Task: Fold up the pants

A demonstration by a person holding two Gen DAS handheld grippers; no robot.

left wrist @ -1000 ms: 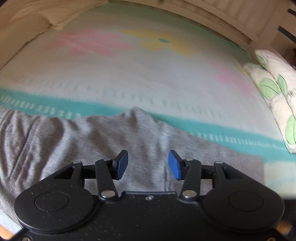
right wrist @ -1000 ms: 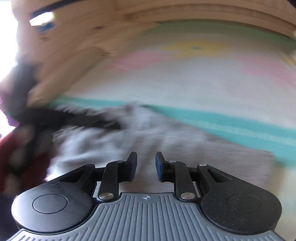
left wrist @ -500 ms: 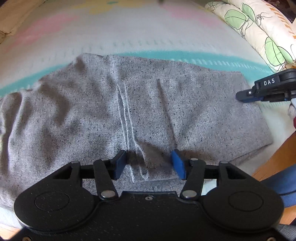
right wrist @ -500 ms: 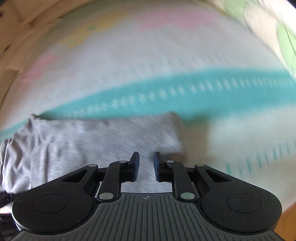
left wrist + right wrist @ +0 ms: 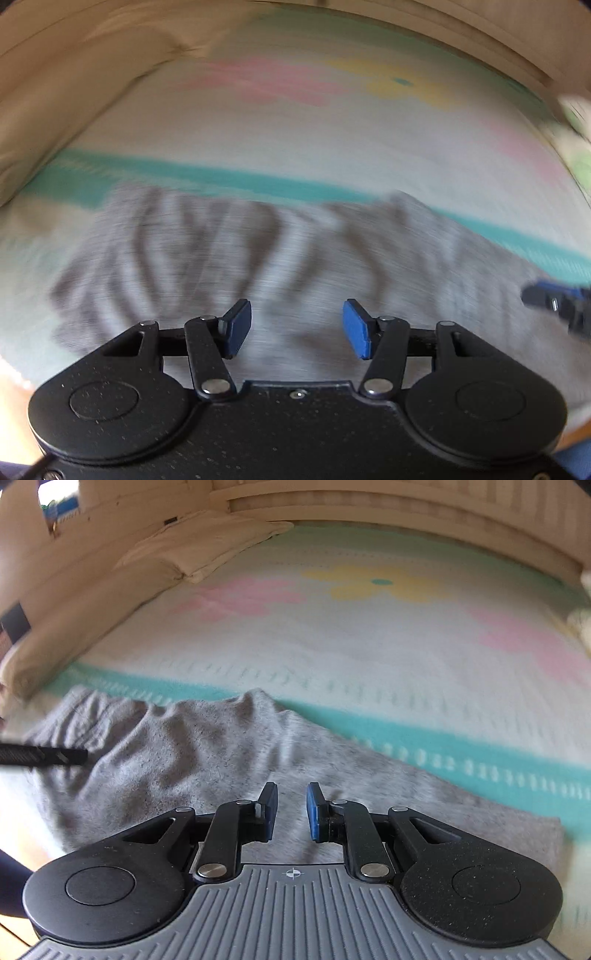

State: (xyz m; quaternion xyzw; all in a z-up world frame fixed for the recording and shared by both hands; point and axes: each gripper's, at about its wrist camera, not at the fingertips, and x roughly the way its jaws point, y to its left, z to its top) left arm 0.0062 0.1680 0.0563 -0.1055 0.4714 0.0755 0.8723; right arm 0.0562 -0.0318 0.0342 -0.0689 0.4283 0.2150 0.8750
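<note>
We hold two tools over grey pants [image 5: 207,760] spread lengthwise along the near edge of a bed; nearest us, the right tool [image 5: 291,808] hangs above the cloth with its blue pads drawn close but a clear gap between them and nothing gripped; the left tool [image 5: 297,326] stands about half open over the rumpled end of the pants [image 5: 258,258], also holding nothing, its view badly smeared. Each tool shows at the edge of the other's view, so we judge both are placed for a two-point pickup; to do that well we would open the right tool wider, settle each over a firm edge or hem rather than a loose ridge, pinch through all layers, then lift together so the fold lands square. Beyond the pants runs the blanket [image 5: 369,657], its teal stripe [image 5: 461,746] a handy straight line for alignment; farther back lie a cream pillow [image 5: 199,550] and the wooden bed frame [image 5: 406,506].
</note>
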